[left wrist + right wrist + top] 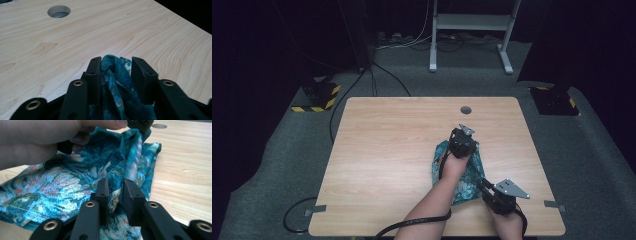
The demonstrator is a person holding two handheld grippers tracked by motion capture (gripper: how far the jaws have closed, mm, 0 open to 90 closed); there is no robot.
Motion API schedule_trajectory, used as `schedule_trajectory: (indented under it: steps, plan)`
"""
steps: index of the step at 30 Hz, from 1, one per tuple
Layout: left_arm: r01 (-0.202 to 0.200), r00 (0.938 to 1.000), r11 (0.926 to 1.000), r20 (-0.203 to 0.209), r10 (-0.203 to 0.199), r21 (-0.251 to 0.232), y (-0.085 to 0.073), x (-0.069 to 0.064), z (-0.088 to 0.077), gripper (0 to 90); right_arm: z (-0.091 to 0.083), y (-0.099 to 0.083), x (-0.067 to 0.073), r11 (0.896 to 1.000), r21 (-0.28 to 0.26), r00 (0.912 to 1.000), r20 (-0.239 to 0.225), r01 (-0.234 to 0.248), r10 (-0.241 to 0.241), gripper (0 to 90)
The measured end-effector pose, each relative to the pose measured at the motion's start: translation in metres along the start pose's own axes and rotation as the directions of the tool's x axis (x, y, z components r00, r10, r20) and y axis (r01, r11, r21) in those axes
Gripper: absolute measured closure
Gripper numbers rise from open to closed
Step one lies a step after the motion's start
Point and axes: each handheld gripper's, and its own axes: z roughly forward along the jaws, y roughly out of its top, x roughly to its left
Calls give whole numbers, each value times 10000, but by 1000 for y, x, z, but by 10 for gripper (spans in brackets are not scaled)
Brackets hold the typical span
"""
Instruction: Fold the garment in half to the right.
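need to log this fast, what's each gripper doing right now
left gripper: open, a fold of the teal patterned cloth stands loose between its jaws.
right gripper: open a little, the cloth's edge between its jaws, grip not clear.

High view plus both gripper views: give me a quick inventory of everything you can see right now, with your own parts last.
Cloth: one, teal with a pale and reddish floral print, lying rumpled on the right half of the table.
Table: one, light wood, centre of the high view.
Cable hole: one, round, grey, near the table's far edge.
Stand: one, white metal, on the floor beyond the table.
Hazard-striped bases: two, black with yellow stripes, on the floor at the table's far corners.
Carpet: grey, around the table.
Left tongs: one, black, a fold of the cloth bunched between the jaws, with a gap on one side.
Right tongs: one, black, at the cloth's near edge, fabric between the jaws.
Forearms: two, entering from the bottom.
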Motion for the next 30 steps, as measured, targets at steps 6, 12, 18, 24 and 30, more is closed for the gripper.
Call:
schedule_trajectory:
  steps: [6, 12, 18, 24, 30]
  plan:
    - [-51, 9999, 9998, 113, 53, -190, 2, -3, -8, 447, -3, 5, -5, 9998, -80, 9998, -50, -203, 203, 608]
    - [-131, 9999, 9993, 89, 135, -359, 4, -4, -16, 343, -4, 7, -9, 9992, -116, 9992, -106, -389, 388, 506]
    - [-163, 9998, 9988, 57, 166, -465, 6, -3, -23, 259, -1, 10, -15, 9987, -16, 9985, -225, -503, 503, 371]
    - [-29, 10000, 9979, -13, 28, -653, 5, 4, -34, 208, 2, 13, -21, 9983, 78, 9972, -460, -582, 585, 285]
    - [175, 9998, 9978, 11, -174, -633, 1, 12, -41, 152, 7, 19, -24, 9980, 71, 9963, -584, -633, 636, 184]
